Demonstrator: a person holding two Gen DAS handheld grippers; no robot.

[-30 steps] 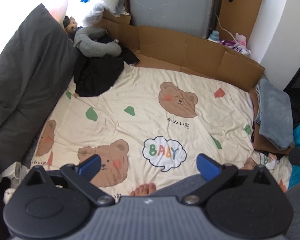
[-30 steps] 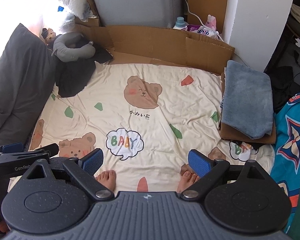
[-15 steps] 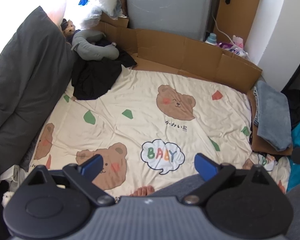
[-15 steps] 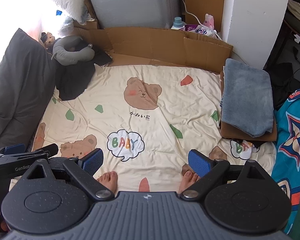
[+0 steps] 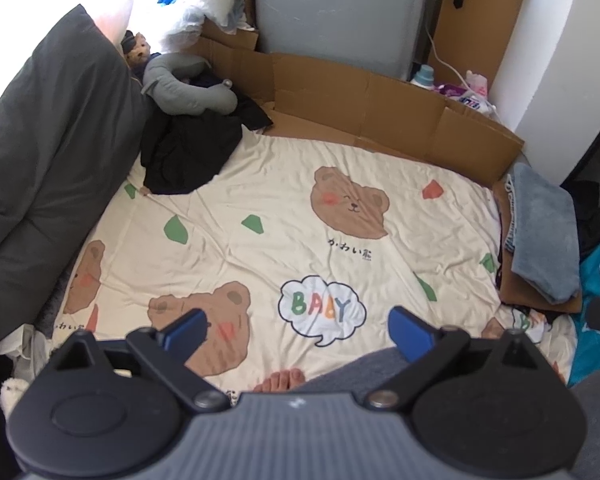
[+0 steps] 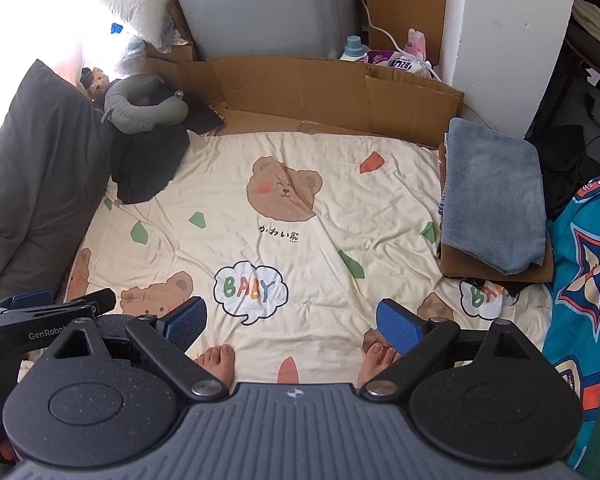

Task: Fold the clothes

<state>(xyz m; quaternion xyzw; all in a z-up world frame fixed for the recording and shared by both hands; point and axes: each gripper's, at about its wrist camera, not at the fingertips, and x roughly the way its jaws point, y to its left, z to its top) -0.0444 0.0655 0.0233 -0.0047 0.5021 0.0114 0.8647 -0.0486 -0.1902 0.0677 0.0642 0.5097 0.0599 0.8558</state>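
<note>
While both tools are held up over the bear sheet [image 6: 320, 216], two grippers can be counted: the left gripper [image 5: 296, 330] and the right gripper [image 6: 290, 322], and each has its two blue pads spread wide apart with nothing between them. Two bare feet are seen at the near edge of the sheet, the left foot [image 6: 217, 362] and the right foot [image 6: 374, 356]. One black garment [image 5: 190, 152] is seen, lying crumpled at the far left corner of the sheet, partly on it; its long side seems to run from that corner toward the middle of the sheet, but no clear top or bottom can be told. One grey neck pillow [image 5: 184, 88] is resting on the far end of the garment. One folded grey-blue towel [image 6: 494, 196] is laid on a piece of brown card at the right edge of the sheet, with its long side running along that edge. Three whole bear faces and two "BABY" clouds are printed on the cream sheet, which is wrinkled. A dark grey quilt [image 5: 48, 148] is piled along the left edge of the sheet, a low cardboard wall [image 6: 332, 84] is stood along the far edge, and a white wall is behind the towel.
</note>
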